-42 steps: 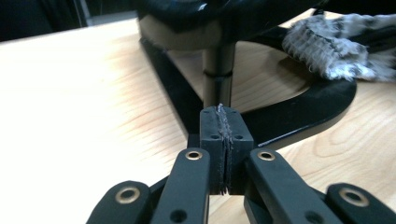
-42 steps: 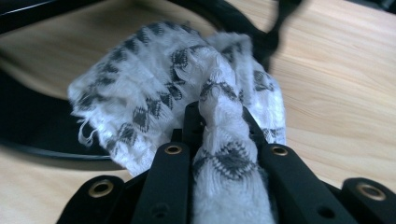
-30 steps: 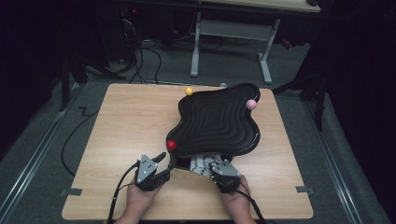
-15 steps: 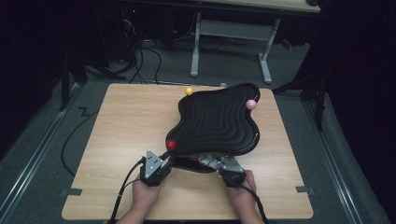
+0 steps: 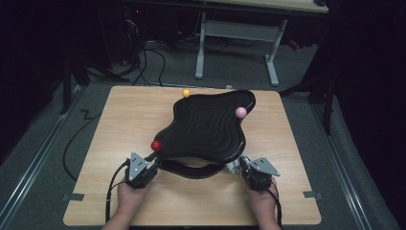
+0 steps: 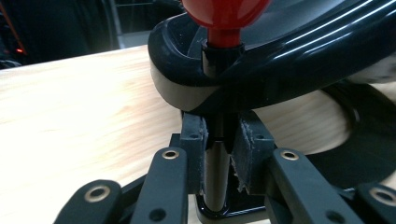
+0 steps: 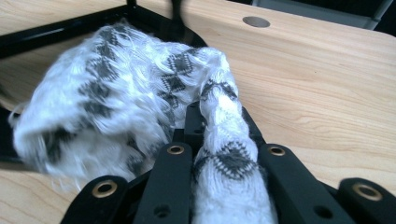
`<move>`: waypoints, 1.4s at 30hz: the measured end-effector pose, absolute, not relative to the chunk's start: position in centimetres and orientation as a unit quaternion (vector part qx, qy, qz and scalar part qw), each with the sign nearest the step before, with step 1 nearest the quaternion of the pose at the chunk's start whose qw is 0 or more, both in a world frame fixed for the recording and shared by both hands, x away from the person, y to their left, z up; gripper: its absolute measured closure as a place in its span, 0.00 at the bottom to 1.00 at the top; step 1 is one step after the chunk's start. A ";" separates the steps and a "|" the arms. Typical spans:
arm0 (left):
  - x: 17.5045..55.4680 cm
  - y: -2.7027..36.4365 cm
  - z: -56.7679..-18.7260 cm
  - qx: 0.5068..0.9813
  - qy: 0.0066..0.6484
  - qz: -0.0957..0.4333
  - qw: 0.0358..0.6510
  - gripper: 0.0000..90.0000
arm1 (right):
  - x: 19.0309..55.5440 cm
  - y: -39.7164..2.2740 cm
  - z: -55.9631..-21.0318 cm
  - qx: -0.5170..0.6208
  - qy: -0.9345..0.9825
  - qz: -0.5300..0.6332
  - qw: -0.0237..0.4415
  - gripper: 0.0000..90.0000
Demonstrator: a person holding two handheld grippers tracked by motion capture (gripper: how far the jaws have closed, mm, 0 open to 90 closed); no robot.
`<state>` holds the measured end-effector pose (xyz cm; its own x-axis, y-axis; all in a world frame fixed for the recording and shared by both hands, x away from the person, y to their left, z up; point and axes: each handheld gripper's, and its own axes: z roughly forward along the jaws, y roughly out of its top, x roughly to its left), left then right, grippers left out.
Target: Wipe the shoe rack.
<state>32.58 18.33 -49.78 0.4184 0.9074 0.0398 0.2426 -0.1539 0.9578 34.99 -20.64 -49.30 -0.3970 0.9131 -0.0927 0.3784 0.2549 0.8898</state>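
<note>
Your left gripper [image 6: 223, 154] rises from the bottom of the frame, its jaws closed on a thin black post [image 6: 217, 163] at lower centre, having just clamped in on it; the grey pads [image 6: 248, 154] press the post from both sides; above them, at top centre, the post runs up through a glossy black moulded rim [image 6: 280, 70] and ends in a red ball knob [image 6: 225, 16]; the rim sweeps to the upper right; pale wooden tabletop [image 6: 79, 116] spreads across the left half; a dark curved base [image 6: 369, 154] lies at right.
</note>
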 end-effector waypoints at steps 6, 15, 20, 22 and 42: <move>33.7 20.1 -50.1 0.662 0.440 0.347 0.497 0.83 | 34.8 -20.6 -49.2 0.454 0.717 0.429 0.308 0.90; 33.8 20.0 -50.1 0.656 0.447 0.354 0.494 0.83 | 37.6 -19.7 -47.8 0.462 0.698 0.431 0.336 0.90; 34.3 20.5 -50.3 0.646 0.455 0.360 0.495 0.83 | 40.3 -19.2 -48.0 0.473 0.695 0.426 0.335 0.90; 34.5 20.7 -50.4 0.642 0.456 0.363 0.498 0.83 | 41.4 -18.7 -48.1 0.475 0.695 0.425 0.333 0.90; 36.0 17.0 -49.8 0.666 0.447 0.342 0.490 0.83 | 36.4 -19.3 -48.1 0.434 0.702 0.481 0.295 0.91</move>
<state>36.00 17.01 -49.80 0.3661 0.9304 0.0161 0.2608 -0.1192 0.9580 36.38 -19.31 -48.14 -0.4491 0.8935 0.0032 0.3257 0.1604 0.9318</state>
